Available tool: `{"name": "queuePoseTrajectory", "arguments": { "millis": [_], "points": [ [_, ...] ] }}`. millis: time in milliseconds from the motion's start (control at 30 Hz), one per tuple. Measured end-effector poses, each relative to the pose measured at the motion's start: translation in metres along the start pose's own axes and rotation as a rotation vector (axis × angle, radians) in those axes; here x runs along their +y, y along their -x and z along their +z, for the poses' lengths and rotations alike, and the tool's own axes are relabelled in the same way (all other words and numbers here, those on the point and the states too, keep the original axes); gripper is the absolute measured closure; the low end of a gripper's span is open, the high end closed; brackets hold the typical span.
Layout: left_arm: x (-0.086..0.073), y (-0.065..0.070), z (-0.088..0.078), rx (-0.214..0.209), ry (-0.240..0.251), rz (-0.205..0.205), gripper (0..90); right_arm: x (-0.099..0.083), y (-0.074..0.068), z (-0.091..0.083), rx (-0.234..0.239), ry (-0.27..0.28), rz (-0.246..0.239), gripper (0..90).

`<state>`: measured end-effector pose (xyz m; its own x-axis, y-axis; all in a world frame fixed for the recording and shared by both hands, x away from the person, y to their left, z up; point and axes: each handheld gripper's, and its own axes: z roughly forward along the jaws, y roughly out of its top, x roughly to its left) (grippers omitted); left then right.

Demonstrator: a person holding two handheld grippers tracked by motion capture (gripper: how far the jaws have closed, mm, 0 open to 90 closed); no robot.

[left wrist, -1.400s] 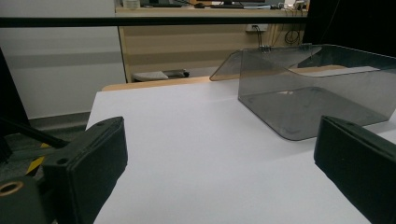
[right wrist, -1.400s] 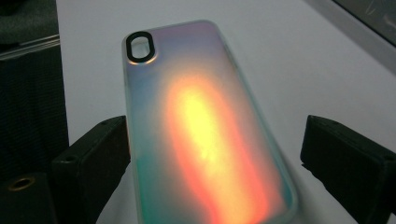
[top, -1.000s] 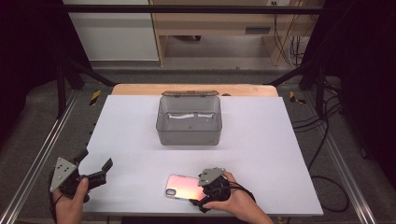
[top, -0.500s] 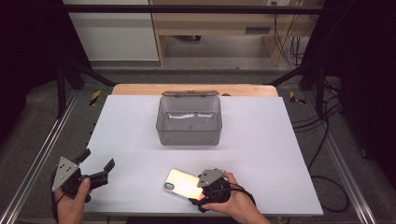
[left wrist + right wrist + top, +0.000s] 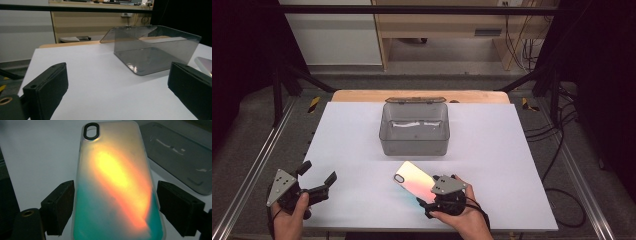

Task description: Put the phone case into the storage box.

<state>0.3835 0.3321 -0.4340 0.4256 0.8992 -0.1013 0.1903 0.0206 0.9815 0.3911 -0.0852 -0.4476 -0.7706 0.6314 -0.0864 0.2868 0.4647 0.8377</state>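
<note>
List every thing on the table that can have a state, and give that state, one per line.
Clear box: upright, lid swung open behind it; looks empty.
Phone case: flat on the white table, camera cutout toward the box, lying between the right tool's jaws.
Left tool: open, nothing between its jaws, at the table's near left corner.
Right tool: open, jaws either side of the phone case, apparently not clamped.

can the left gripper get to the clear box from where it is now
Probably yes. The left gripper sits open at the table's near left corner, and in its own view bare white table runs from its jaws to the clear box. The phone case and right gripper lie off to the side.
</note>
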Motion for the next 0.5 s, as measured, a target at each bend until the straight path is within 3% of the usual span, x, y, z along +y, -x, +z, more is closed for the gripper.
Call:
{"name": "queuePoseTrajectory", "arguments": {
  "millis": [167,333,500],
  "points": [
    [0.016,0.014,0.007,-0.044,0.023,-0.065,2.5,0.012,0.002,-0.008,-0.062,0.085,0.043,17.4],
    [0.036,0.031,0.024,-0.065,0.046,-0.074,2.3,0.03,0.012,-0.008,-0.115,0.153,0.116,17.4],
    [0.057,0.053,0.051,-0.102,0.07,-0.105,2.7,0.043,0.022,-0.001,-0.156,0.239,0.187,17.4]
  ]
}}
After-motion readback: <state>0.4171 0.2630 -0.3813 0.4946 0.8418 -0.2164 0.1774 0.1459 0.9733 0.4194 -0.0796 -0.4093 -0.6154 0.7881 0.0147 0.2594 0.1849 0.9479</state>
